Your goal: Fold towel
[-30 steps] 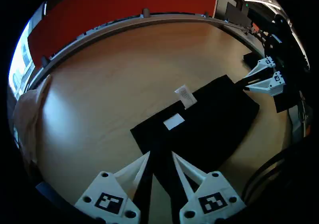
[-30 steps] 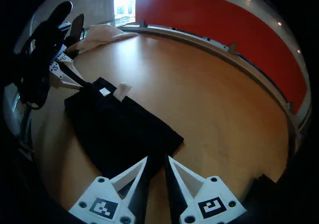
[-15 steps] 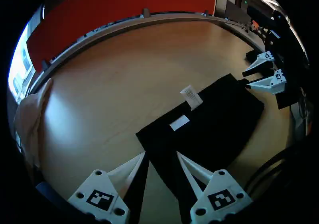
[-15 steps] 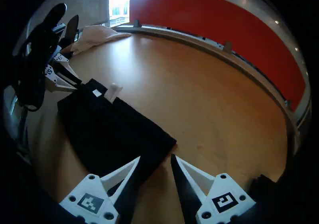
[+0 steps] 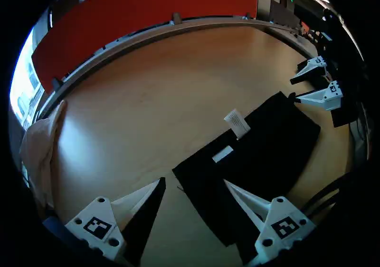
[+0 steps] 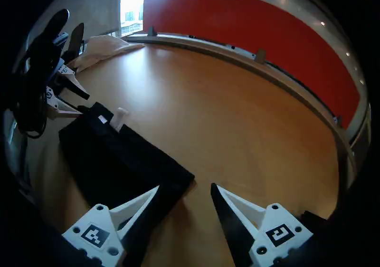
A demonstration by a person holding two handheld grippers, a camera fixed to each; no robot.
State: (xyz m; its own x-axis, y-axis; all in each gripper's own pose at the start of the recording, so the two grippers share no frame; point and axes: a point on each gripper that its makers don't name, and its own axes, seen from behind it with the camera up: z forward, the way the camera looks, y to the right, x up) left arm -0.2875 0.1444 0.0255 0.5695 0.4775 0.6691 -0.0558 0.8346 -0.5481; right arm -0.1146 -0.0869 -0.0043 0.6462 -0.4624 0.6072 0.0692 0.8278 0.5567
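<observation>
Left gripper [image 5: 194,181]: released, jaws spread wide, low centre of left gripper view. The near corner of the black towel [image 5: 256,157] sits between the fingers. The right finger overlaps the cloth edge; can't tell if it touches.

Right gripper [image 6: 186,186]: also released, jaws wide apart, bottom centre of right gripper view. The towel's near corner sits just left of the gap, with the left finger over the cloth.

Towel lies flat and folded on the wooden table [image 5: 166,86], right of centre in left gripper view, left of centre in right gripper view. White tag [image 5: 236,122] sticks out from its far edge, small white patch [image 5: 222,154] on top.

Beige cloth [image 5: 40,143] bunched at the table's left edge, well apart from the towel. Red panel [image 5: 142,10] runs behind the table's far edge.
</observation>
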